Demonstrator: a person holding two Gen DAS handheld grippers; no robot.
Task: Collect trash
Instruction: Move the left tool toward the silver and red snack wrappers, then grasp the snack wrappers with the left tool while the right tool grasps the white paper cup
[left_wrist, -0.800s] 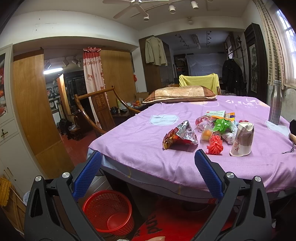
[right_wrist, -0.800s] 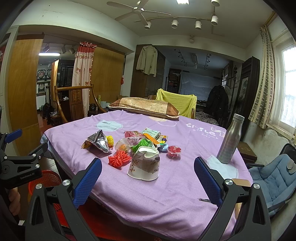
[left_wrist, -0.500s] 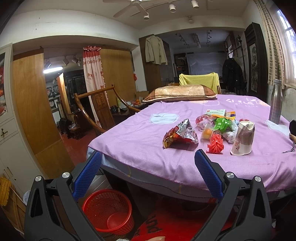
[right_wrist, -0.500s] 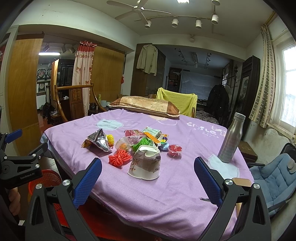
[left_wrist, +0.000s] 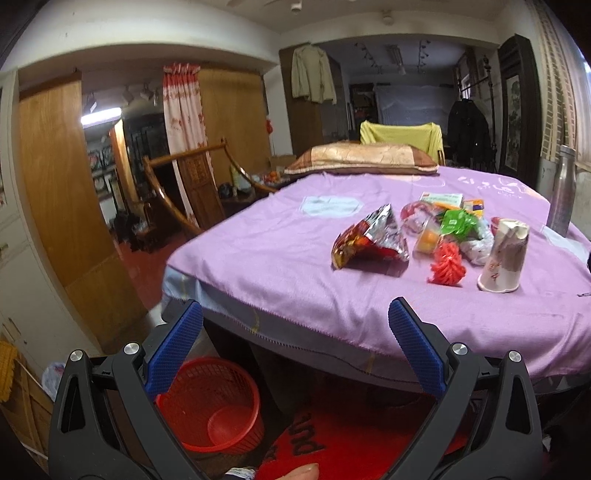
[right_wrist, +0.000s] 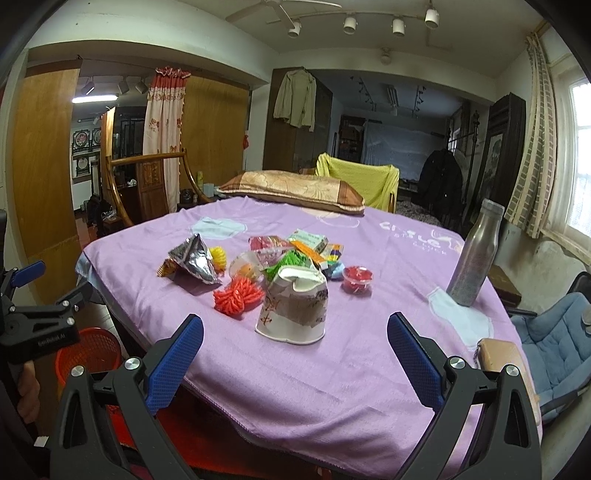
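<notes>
While the trash (right_wrist: 280, 266) sits heaped mid-table on the purple cloth (right_wrist: 369, 369), I hold the left gripper (left_wrist: 295, 343) and right gripper (right_wrist: 295, 347) wide, grasping nothing, with the red basket (left_wrist: 218, 406) waiting below, presumably to receive it.

Red floor (left_wrist: 369, 435) under a table (right_wrist: 369, 354) draped in purple cloth; wooden panel walls (right_wrist: 40, 166) to the left; red-patterned curtain (right_wrist: 162, 122) at a doorway; curtained window (right_wrist: 580, 162) on the right; track spotlights (right_wrist: 395, 26) overhead; blue cushioned chair (right_wrist: 554, 343) beside the table.
</notes>
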